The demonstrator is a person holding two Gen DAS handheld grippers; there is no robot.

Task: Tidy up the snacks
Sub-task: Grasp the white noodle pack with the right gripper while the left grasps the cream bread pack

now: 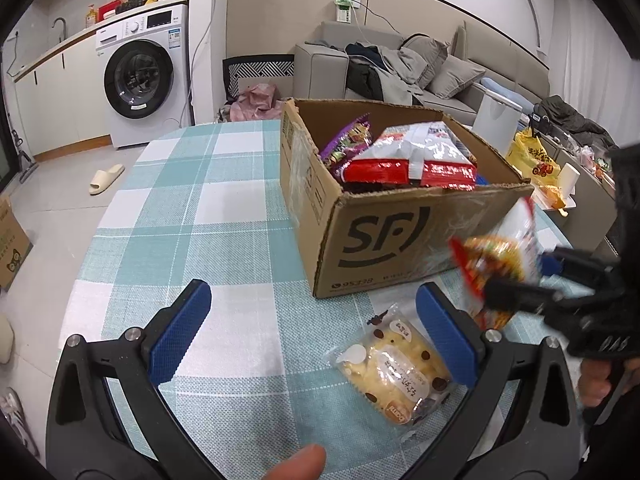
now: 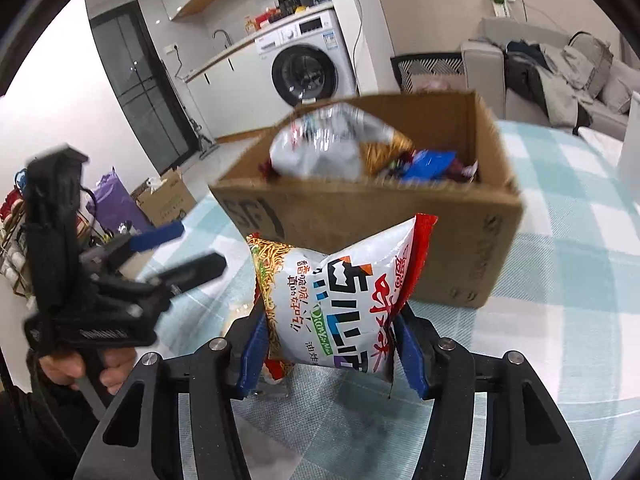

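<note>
A cardboard box (image 1: pixel 384 236) (image 2: pixel 360 216) stands on the checked tablecloth (image 1: pixel 192 216) and holds several snack packs, among them a red and silver bag (image 1: pixel 412 156) and a purple pack (image 1: pixel 348 140). My right gripper (image 2: pixel 332 318) (image 1: pixel 516 276) is shut on a white and red noodle snack bag (image 2: pixel 340 292) (image 1: pixel 500 260), held above the table just in front of the box. My left gripper (image 1: pixel 312 296) (image 2: pixel 192 248) is open with nothing between its blue pads. A wrapped yellow bread pack (image 1: pixel 396 372) lies on the cloth beside its right finger (image 1: pixel 444 336).
A washing machine (image 1: pixel 140 76) and counter stand at the far left, a grey sofa (image 1: pixel 420 72) with clothes behind the box. A slipper (image 1: pixel 106 178) lies on the floor. A yellow bag (image 1: pixel 534 158) and clutter sit on a low table to the right.
</note>
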